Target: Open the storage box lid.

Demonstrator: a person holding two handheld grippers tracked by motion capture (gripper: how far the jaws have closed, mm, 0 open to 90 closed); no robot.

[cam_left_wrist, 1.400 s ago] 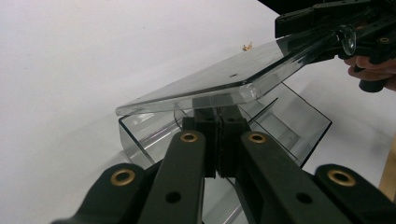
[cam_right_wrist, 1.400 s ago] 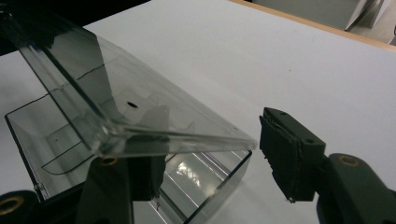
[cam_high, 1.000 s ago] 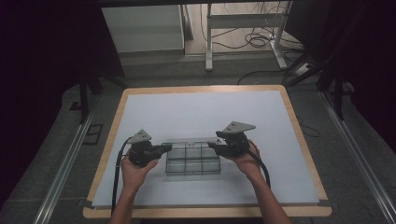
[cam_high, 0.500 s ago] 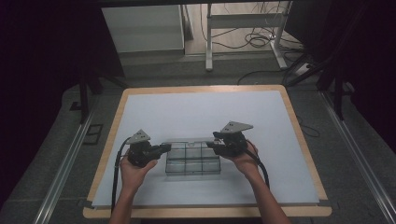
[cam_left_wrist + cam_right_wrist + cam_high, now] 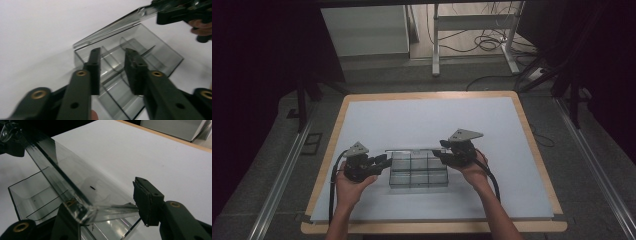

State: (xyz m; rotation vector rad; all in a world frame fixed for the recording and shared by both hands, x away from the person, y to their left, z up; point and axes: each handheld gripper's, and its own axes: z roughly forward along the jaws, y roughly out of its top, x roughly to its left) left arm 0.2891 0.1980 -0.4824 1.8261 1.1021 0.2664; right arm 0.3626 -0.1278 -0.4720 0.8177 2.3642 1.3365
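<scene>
A clear plastic compartment box point(image 5: 418, 172) lies on the white table top near its front edge. Its hinged lid point(image 5: 412, 149) stands raised along the far side. My right gripper point(image 5: 438, 153) is at the box's right end, and its jaws, which closed a little over the last second, are shut on the lid's end point(image 5: 107, 207), with one pad point(image 5: 146, 201) pressing the lid's edge. My left gripper point(image 5: 384, 161) is at the box's left end. Its jaws point(image 5: 112, 67) have just been opening and now stand apart over the compartments point(image 5: 140, 55), touching nothing.
The white sheet point(image 5: 427, 120) covers a table with a wooden rim point(image 5: 532, 145). Floor rails point(image 5: 282, 170) run along both sides. Beyond the far edge are desk legs point(image 5: 436, 45), a grey cabinet point(image 5: 367, 30) and loose cables point(image 5: 492, 45).
The left gripper's jaws have parted at the box's left end. Both hands have hardly shifted, and the lid stays raised in the right gripper.
</scene>
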